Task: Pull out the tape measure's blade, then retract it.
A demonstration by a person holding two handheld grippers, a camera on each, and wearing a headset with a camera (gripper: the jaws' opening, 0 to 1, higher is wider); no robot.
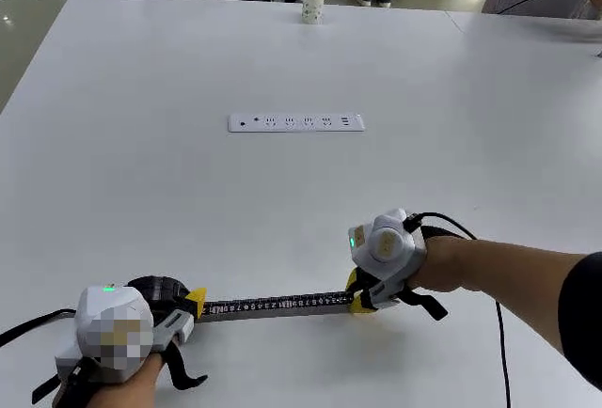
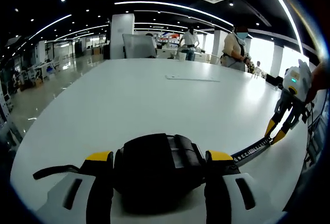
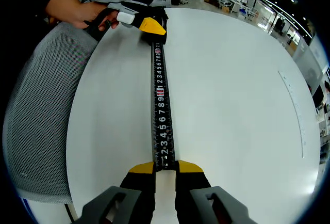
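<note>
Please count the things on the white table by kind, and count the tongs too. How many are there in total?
Tape measure: 1
Power strip: 1
Paper cup: 1
Tongs: 2, the left tongs and the right tongs
Total: 5

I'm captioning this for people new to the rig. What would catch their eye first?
The tape measure's blade, pulled out flat over the near part of the white table, runs between the left gripper, which clamps the black case, and the right gripper, which pinches its end. Farther back lies a white power strip.
</note>
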